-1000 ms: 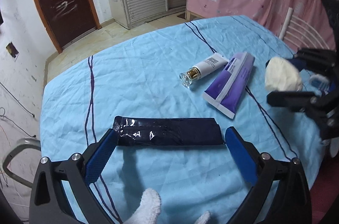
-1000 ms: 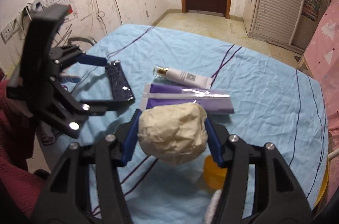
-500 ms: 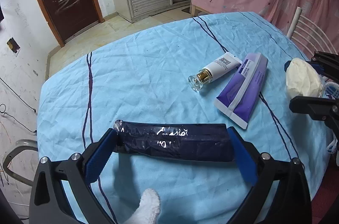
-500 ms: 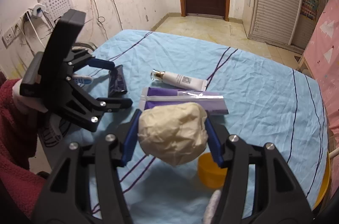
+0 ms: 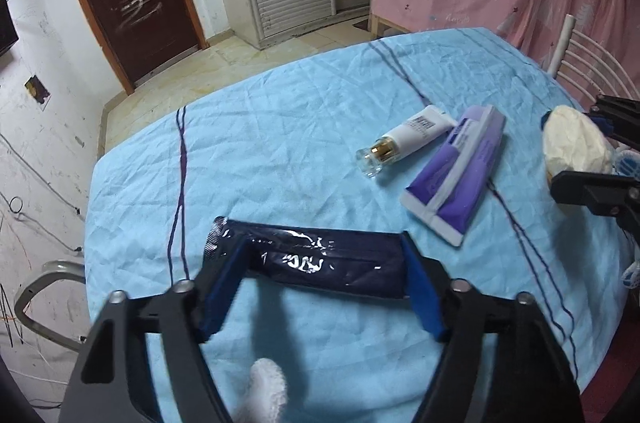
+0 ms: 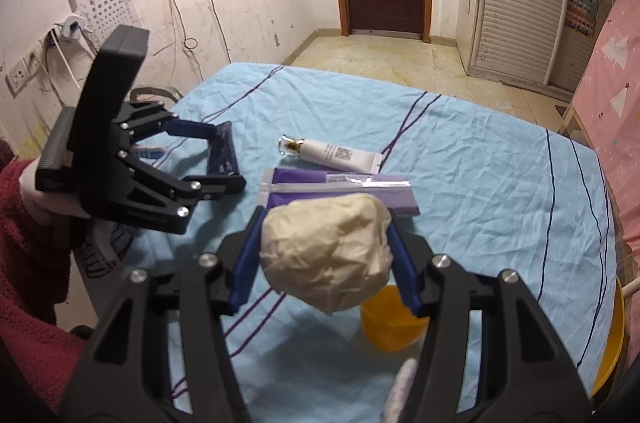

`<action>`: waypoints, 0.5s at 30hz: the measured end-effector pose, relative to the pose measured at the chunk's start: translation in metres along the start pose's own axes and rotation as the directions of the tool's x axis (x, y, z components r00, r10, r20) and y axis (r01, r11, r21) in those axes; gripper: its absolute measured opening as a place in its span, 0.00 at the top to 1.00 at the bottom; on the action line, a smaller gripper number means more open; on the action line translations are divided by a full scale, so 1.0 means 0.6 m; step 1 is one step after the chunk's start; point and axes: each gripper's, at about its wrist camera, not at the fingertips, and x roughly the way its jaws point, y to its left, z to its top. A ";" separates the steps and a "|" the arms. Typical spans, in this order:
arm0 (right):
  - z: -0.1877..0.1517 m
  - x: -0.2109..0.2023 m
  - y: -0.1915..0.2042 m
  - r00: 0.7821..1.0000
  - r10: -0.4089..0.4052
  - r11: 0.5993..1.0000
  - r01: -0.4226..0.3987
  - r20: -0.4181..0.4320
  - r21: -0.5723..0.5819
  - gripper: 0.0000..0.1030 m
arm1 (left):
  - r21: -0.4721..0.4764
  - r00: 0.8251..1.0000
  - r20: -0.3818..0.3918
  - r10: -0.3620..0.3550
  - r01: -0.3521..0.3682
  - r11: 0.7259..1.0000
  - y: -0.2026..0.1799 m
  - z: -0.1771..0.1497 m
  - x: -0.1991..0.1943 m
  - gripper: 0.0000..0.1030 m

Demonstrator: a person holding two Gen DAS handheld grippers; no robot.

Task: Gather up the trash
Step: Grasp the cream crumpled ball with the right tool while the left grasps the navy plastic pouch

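My left gripper point(image 5: 320, 283) is shut on a long dark blue wrapper point(image 5: 312, 261), held by its two ends above the blue tablecloth; it also shows in the right wrist view point(image 6: 224, 153). My right gripper point(image 6: 326, 255) is shut on a crumpled cream paper ball point(image 6: 328, 257), which shows at the right edge of the left wrist view point(image 5: 574, 147). A white tube with a gold cap point(image 5: 408, 139) and a purple packet point(image 5: 460, 175) lie on the cloth between the grippers.
The round table with the blue cloth point(image 5: 280, 143) fills both views. A yellow container point(image 6: 394, 321) sits below the paper ball. A white chair back point(image 5: 592, 63) stands at the table's right. A metal chair frame point(image 5: 36, 287) is at the left.
My left gripper has narrowed onto the ends of the dark wrapper and lifted it off the cloth. My right gripper has kept hold of the paper ball and barely moved.
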 end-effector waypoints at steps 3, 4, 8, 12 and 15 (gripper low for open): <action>-0.001 -0.006 -0.004 1.000 0.000 1.000 0.000 0.007 0.004 0.46 | 0.002 1.000 0.009 -0.001 0.001 1.000 -0.006 0.004 -0.007 0.57; -0.001 -0.008 -0.005 1.000 -0.001 1.000 0.001 0.010 0.004 0.46 | 0.002 1.000 0.011 -0.001 0.001 1.000 -0.007 0.005 -0.008 0.58; -0.003 -0.013 -0.011 1.000 -0.005 1.000 0.005 0.016 0.013 0.46 | -0.003 1.000 0.013 -0.004 0.004 1.000 -0.010 0.005 -0.010 0.62; -0.005 -0.018 -0.019 1.000 -0.006 1.000 0.005 0.025 0.023 0.46 | -0.020 0.999 0.038 -0.006 0.007 1.000 -0.009 0.005 -0.023 0.69; -0.006 -0.021 -0.024 0.999 -0.005 1.000 0.004 0.032 0.029 0.46 | -0.030 0.998 0.056 0.004 -0.002 1.000 -0.009 0.007 -0.034 0.73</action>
